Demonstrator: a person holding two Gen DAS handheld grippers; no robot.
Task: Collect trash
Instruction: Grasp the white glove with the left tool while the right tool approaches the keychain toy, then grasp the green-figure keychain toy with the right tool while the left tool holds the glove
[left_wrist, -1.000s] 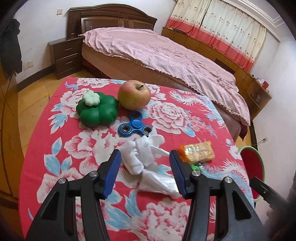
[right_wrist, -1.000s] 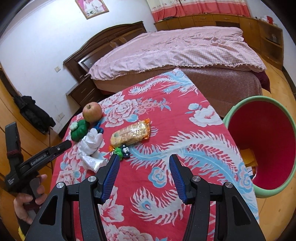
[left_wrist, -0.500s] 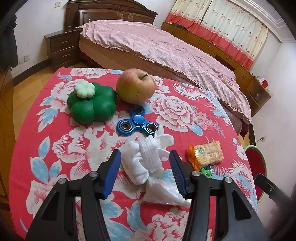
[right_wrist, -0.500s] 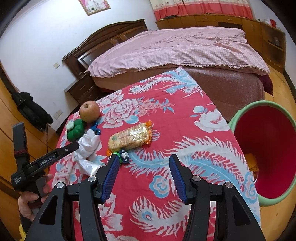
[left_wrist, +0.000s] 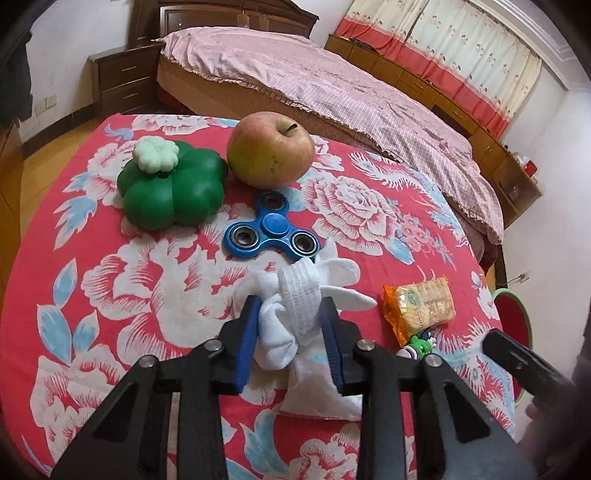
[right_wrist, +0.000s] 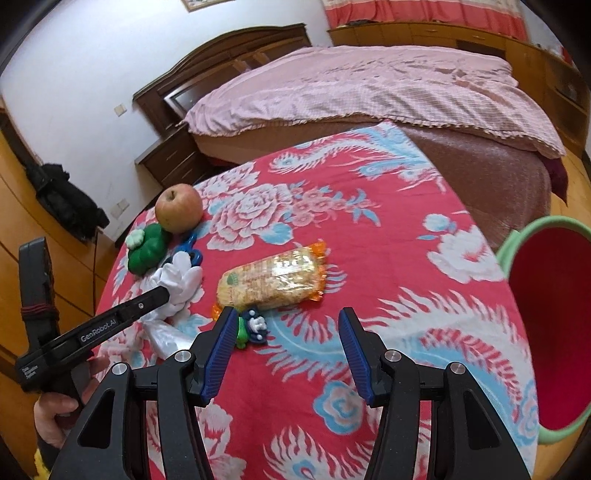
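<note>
Left claw (left_wrist: 290, 332) now around tissue wad (left_wrist: 291, 310)

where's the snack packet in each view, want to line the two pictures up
Left wrist: snack packet at right of centre, just right of the left gripper, which has just been closing on the white tissue wad.
Right wrist: packet at centre, above the right gripper.
Shared landmark: the apple.
</note>
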